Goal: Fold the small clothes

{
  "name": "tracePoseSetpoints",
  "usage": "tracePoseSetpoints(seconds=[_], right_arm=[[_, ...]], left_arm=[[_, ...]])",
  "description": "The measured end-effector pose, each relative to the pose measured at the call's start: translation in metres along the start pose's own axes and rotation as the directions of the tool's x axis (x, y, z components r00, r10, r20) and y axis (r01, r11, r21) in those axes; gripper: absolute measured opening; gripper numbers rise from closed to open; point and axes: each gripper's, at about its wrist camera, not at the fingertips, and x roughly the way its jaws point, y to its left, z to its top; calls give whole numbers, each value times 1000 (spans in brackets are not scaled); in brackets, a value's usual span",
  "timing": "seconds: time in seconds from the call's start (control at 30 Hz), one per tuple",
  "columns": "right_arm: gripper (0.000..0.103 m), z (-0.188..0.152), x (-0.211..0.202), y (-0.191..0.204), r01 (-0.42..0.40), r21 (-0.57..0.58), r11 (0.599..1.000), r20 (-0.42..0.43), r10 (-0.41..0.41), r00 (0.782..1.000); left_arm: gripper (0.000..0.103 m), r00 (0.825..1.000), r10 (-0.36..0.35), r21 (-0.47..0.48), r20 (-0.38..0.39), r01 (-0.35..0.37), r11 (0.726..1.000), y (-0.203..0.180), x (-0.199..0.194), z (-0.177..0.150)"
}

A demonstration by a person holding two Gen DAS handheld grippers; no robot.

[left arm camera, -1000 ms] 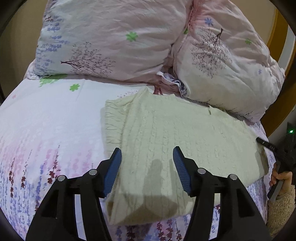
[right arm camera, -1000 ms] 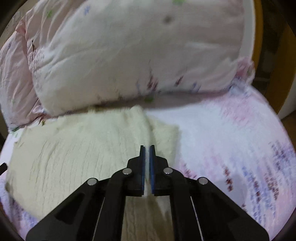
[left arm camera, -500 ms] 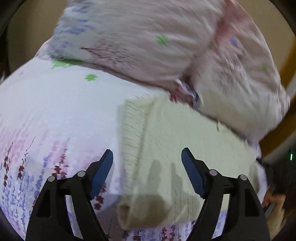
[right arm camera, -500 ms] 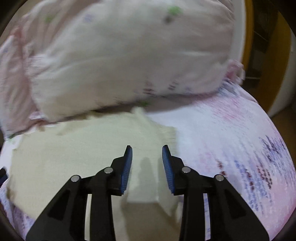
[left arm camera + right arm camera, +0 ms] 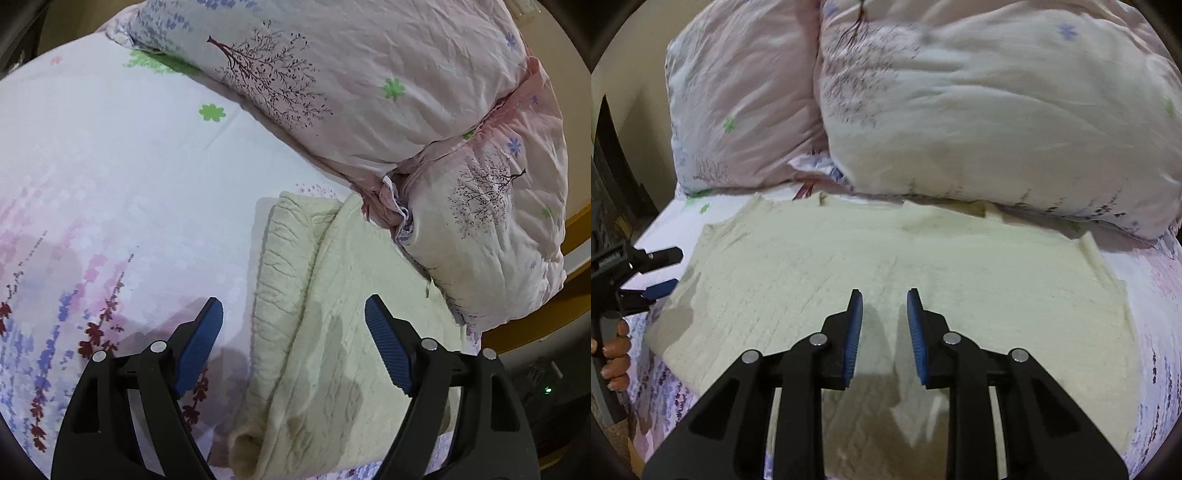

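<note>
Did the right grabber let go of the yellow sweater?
Yes. The right gripper was shut on the cream sweater a second ago; now its jaws stand open above it, shifted left from the sweater's right edge toward its middle.

Left hand-held gripper (image 5: 293, 343) spread wide, right hand-held gripper (image 5: 884, 332) parted, seemingly empty

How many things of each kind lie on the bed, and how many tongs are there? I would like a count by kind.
Cream knitted garment: 1
Pillows: 2, one on the left and one on the right
Tongs: 2, left tongs and right tongs, both open and holding nothing
Total: 5
</note>
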Motion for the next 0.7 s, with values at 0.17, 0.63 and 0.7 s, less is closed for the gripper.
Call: tracePoseSetpoints(seconds=[0.17,0.63,0.7], right_arm=[[30,-8,19,19,66,-70,995,-33,-68,997],[31,-11,19,16,58,-34,998,-18,-58,998],[31,-12,19,16,60,-33,998,-16,-60,998]], left_arm=[[81,999,-34,-17,-8,33,999,-4,6,0],[75,996,-78,-11,-42,78,997,-24,17,-2],[72,995,-84,-13,-49,84,996,-26,19,-2]])
